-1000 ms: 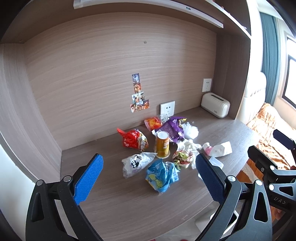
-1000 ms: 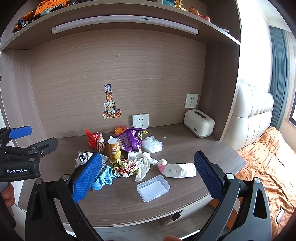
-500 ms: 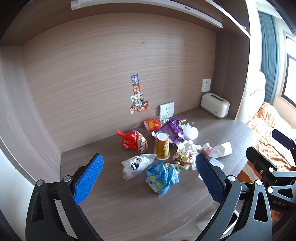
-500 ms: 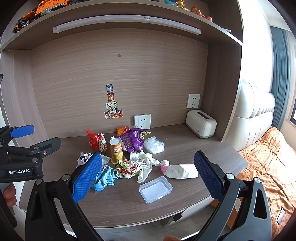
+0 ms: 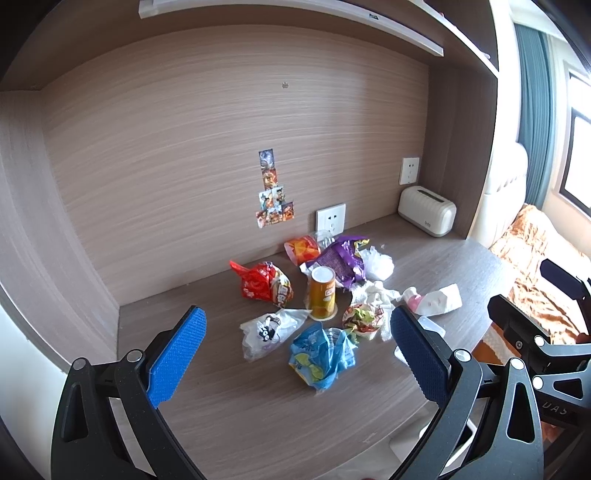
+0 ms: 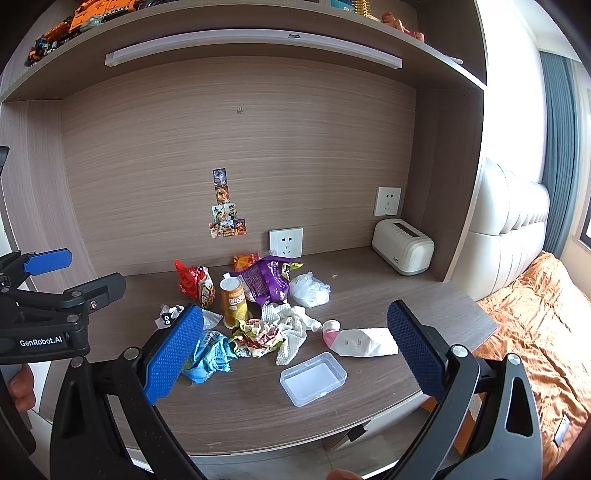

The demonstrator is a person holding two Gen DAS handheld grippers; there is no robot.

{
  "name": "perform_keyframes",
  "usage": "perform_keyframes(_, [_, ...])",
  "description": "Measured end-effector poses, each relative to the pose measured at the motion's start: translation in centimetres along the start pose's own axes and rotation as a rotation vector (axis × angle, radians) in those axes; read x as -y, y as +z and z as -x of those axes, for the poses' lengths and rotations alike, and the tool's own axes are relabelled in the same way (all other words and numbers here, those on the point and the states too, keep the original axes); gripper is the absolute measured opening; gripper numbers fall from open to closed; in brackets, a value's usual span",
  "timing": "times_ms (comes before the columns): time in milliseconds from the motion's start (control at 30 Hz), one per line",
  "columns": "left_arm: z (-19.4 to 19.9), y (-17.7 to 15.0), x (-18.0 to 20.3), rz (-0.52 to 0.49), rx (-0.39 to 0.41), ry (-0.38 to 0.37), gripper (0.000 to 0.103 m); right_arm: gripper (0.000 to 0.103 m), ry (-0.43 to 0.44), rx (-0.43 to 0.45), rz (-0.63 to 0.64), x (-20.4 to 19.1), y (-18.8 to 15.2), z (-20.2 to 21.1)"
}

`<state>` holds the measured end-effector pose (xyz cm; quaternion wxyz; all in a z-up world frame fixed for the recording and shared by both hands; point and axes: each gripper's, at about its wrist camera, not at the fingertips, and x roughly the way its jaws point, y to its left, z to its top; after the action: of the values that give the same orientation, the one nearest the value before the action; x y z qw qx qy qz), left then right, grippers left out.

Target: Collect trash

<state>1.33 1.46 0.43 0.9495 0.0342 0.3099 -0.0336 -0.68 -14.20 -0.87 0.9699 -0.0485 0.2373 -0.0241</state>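
A heap of trash lies mid-desk: a red snack bag point(image 5: 264, 283), an orange can point(image 5: 322, 292) standing upright, a purple bag point(image 5: 341, 259), a crumpled blue wrapper point(image 5: 322, 354), a white printed bag point(image 5: 266, 330), white cloth point(image 6: 290, 326), a pink-capped white pouch point(image 6: 360, 341) and a clear plastic box point(image 6: 313, 377). My left gripper point(image 5: 299, 354) is open, held back from the pile above the desk's front. My right gripper point(image 6: 295, 343) is open too, hanging in front of the desk edge. Neither holds anything.
A cream toaster point(image 6: 402, 252) stands at the desk's back right under a wall socket point(image 6: 387, 201). Stickers point(image 6: 224, 210) dot the back panel. A shelf point(image 6: 258, 22) with toys runs overhead. A bed with an orange cover point(image 6: 535, 314) lies right of the desk.
Both grippers have drifted slightly, so the pile shifts a little in each view. Nothing was taken hold of and both stay open.
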Motion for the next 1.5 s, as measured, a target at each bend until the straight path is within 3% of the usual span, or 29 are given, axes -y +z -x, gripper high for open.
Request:
perform_keyframes(867, [-1.8,-0.1,0.0,-0.009,-0.031,-0.011,0.098,0.099,-0.006,-0.024,-0.010,0.0,-0.3,-1.1])
perform_keyframes(1200, [-5.2,-1.0,0.3,-0.029,-0.092,-0.016,0.098,0.099,-0.016,-0.083,-0.037,0.4,-1.3,-3.7])
perform_keyframes(1500, [-9.7,-2.3,0.9,-0.083,-0.123,-0.051,0.098,0.099,-0.028,-0.190,-0.117,2.0,-3.7,-8.5])
